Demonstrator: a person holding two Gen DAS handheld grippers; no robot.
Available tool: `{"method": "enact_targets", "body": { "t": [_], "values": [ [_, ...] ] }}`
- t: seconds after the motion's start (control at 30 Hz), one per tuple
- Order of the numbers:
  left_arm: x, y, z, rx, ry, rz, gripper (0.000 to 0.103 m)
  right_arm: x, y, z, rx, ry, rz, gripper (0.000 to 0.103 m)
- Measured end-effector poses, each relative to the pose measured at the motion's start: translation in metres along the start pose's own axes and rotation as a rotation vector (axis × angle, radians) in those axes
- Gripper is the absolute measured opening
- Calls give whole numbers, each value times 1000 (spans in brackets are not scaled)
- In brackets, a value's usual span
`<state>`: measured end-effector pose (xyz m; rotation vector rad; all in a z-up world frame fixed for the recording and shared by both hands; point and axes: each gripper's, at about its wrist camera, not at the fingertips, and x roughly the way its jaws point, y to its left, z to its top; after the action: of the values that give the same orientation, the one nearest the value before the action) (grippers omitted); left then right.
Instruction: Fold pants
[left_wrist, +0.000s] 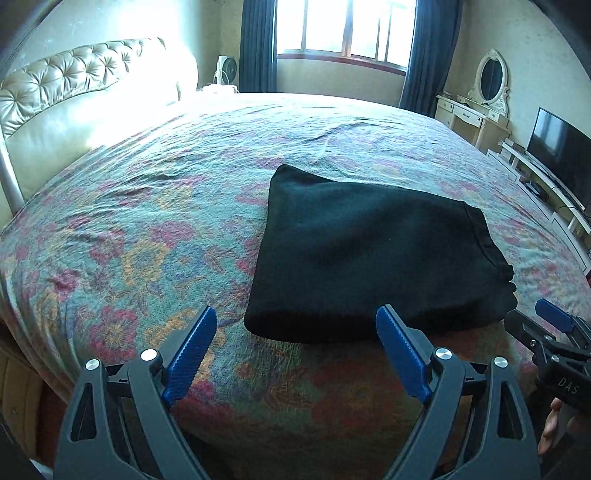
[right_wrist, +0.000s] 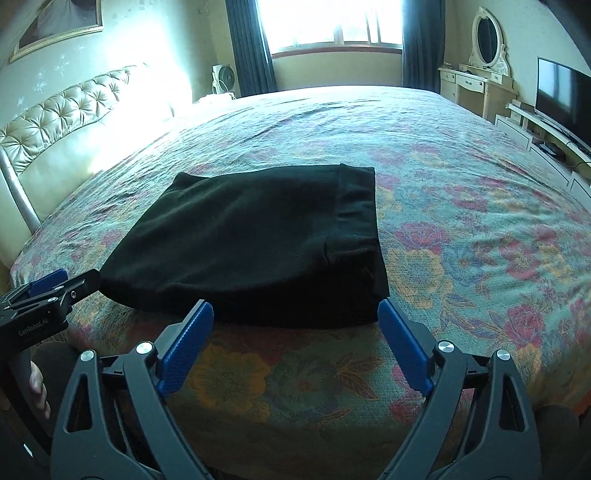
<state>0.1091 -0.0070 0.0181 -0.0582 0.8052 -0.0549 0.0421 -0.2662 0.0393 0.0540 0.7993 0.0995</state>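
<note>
The black pants (left_wrist: 369, 251) lie folded into a compact rectangle on the floral bedspread (left_wrist: 147, 229), near the bed's front edge. They also show in the right wrist view (right_wrist: 258, 243), with the waistband on the right side. My left gripper (left_wrist: 295, 328) is open and empty, just in front of the pants' near left corner. My right gripper (right_wrist: 295, 317) is open and empty, just in front of the pants' near edge. Each gripper shows in the other's view: the right one (left_wrist: 554, 325) at the right edge, the left one (right_wrist: 55, 288) at the left edge.
A tufted cream headboard (left_wrist: 74, 81) stands at the left. A window with dark curtains (left_wrist: 343, 29) is at the back. A vanity with an oval mirror (left_wrist: 487, 85) and a TV (left_wrist: 561, 155) on a low white stand are at the right. A small fan (left_wrist: 226, 70) stands by the curtain.
</note>
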Motion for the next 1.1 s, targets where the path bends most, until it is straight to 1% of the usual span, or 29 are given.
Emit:
{"method": "enact_targets", "body": {
  "t": [0.1, 0.2, 0.33, 0.43, 0.63, 1.1],
  "values": [
    [1, -2, -2, -15, 17, -5, 87, 0, -4, 0, 9, -8, -4, 91],
    [2, -3, -2, -8, 21, 6, 87, 0, -7, 2, 16, -7, -5, 91],
    [-3, -6, -2, -6, 0, -7, 87, 1, -10, 3, 28, -7, -4, 91],
    [-6, -5, -1, -23, -18, 5, 87, 1, -12, 3, 33, -7, -2, 91],
    [-8, -7, 1, 5, -29, 34, 87, 2, -11, 4, 30, -2, 5, 91],
    [-12, -15, 0, 64, -55, 53, 87, 3, -6, 0, 24, 12, 24, 91]
  ]
}}
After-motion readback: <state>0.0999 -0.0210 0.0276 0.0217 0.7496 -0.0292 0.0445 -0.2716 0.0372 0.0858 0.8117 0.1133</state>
